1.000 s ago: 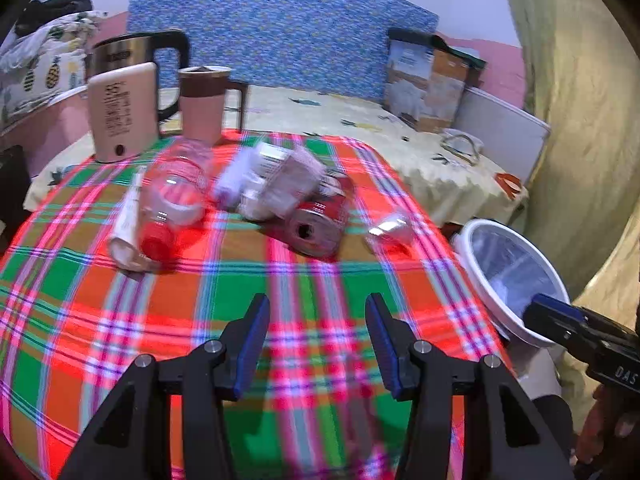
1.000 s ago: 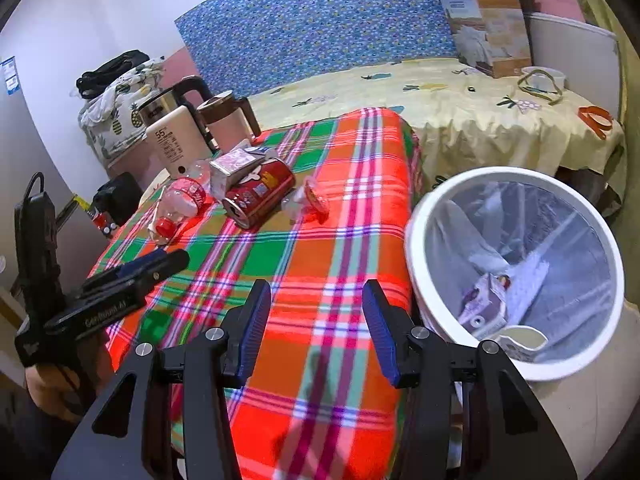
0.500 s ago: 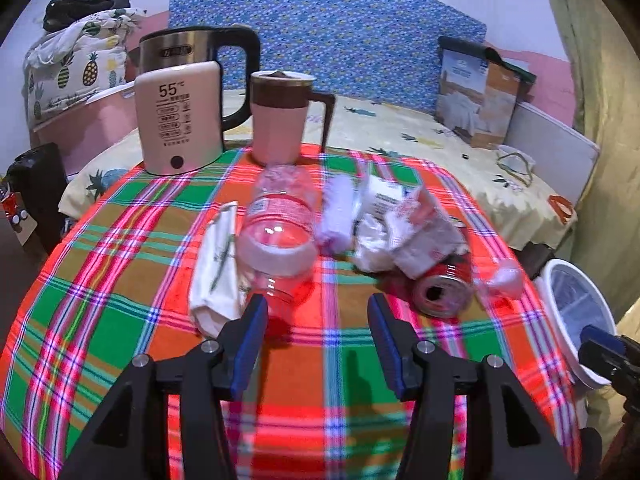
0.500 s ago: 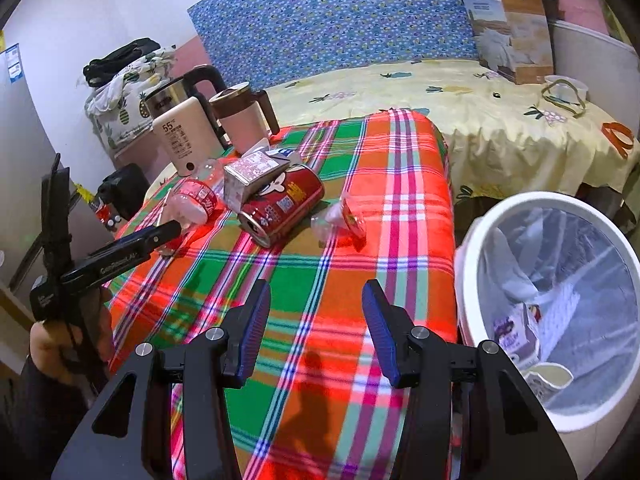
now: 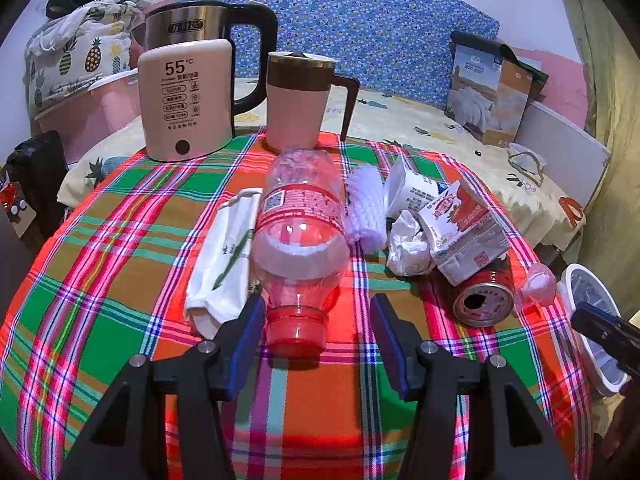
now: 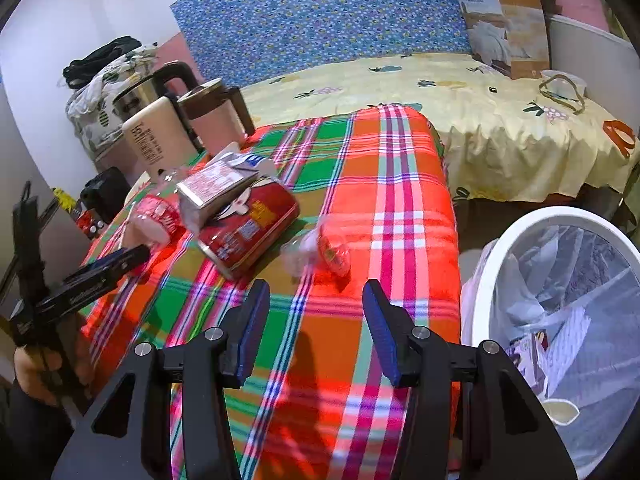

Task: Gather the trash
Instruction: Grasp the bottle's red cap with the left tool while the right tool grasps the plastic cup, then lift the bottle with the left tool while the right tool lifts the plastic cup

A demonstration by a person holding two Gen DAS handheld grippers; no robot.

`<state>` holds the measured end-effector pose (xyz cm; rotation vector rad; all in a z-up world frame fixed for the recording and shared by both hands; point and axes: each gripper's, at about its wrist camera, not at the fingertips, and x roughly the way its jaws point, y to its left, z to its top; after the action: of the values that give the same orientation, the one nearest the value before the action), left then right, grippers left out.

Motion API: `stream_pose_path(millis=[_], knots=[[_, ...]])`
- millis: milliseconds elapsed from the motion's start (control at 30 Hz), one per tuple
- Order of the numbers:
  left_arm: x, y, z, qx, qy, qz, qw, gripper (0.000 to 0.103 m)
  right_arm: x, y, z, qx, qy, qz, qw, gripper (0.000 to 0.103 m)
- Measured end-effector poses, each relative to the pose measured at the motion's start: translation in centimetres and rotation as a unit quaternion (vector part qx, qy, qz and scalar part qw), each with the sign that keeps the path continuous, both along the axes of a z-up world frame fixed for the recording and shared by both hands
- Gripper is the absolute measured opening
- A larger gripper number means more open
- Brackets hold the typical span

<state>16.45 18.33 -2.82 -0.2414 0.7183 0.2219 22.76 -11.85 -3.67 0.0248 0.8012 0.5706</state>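
Left tongs (image 5: 318, 332): apart and opening; the bottle's red cap sits between my pads, but neither pad presses on it.
Right tongs (image 6: 316, 330): apart, empty, hanging over bare plaid cloth.
Bottle (image 5: 302, 232): lying on its side on the counter (image 5: 100, 280), cap toward me, base toward the pink mug (image 5: 298, 106).
Long axis: runs straight away from my left tongs, in line with where they point, so my pads flank the neck rather than the body.
Nearer hand: the left, by far; from the right-hand view the bottle lies well off to the left, behind the red can (image 6: 248, 228).
Other trash: carton (image 5: 464, 228), crumpled tissue (image 5: 408, 246), a small clear wrapper (image 6: 320, 248) just ahead of my right tongs.
Bin (image 6: 488, 280): on the floor at the counter's right edge, some trash already inside.
Next, I judge: close on the neck.
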Motion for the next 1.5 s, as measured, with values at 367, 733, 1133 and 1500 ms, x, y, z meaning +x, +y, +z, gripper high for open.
stream_pose_path(millis=[367, 733, 1133, 1500], knots=[[0.3, 0.2, -0.7, -0.024, 0.011, -0.002, 0.9996, 0.034, 2.6, 0.9, -0.8, 0.000, 0.015, 0.014, 1.000, 0.055], [-1.2, -1.4, -0.5, -0.032, 0.003, -0.027, 0.9991, 0.034, 2.5, 0.5, -1.4, 0.017, 0.034, 0.029, 0.999, 0.015], [-4.3, -3.2, -0.5, -0.044, 0.000, -0.029, 0.9986, 0.034, -1.2, -2.4, -0.8, 0.038, 0.040, 0.014, 0.998, 0.014], [-8.5, -5.9, 0.0, -0.052, -0.003, -0.056, 0.9971, 0.034, -4.1, -3.6, -0.6, 0.040, 0.043, 0.017, 0.998, 0.015]])
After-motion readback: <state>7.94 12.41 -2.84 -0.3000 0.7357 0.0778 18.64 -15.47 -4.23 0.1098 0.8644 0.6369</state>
